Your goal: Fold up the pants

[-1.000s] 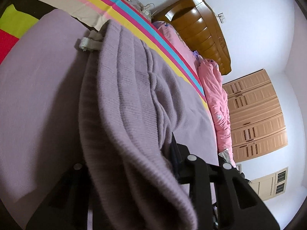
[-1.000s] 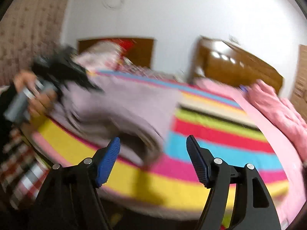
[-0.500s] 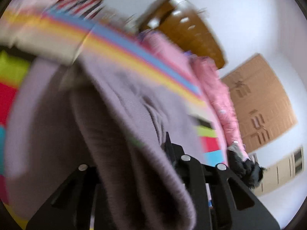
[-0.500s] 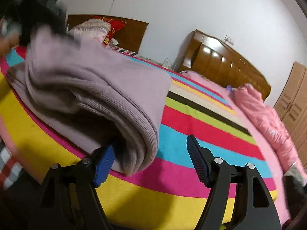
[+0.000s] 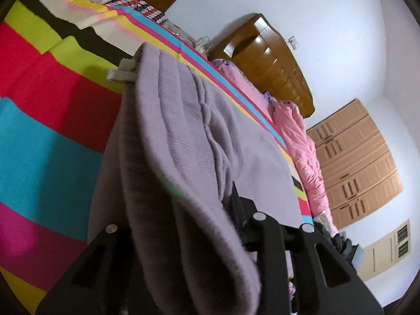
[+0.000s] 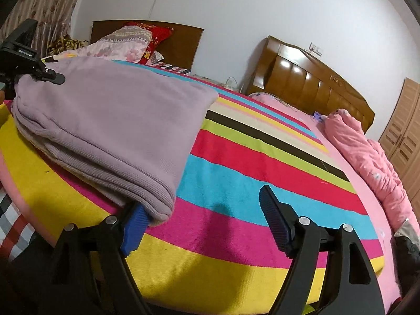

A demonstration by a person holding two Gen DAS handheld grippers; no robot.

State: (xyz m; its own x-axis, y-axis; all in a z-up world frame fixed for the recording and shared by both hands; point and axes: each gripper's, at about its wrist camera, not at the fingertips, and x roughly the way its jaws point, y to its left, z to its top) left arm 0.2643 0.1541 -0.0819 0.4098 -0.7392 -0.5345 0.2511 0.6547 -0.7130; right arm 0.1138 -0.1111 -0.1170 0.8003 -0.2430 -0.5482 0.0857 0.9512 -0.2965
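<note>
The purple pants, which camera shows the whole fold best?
The right wrist view: the purple pants lie folded on the striped bedspread, with stacked edges and outline visible. The left wrist view shows only close-up fabric draped between the left gripper fingers, hiding the overall shape.
</note>
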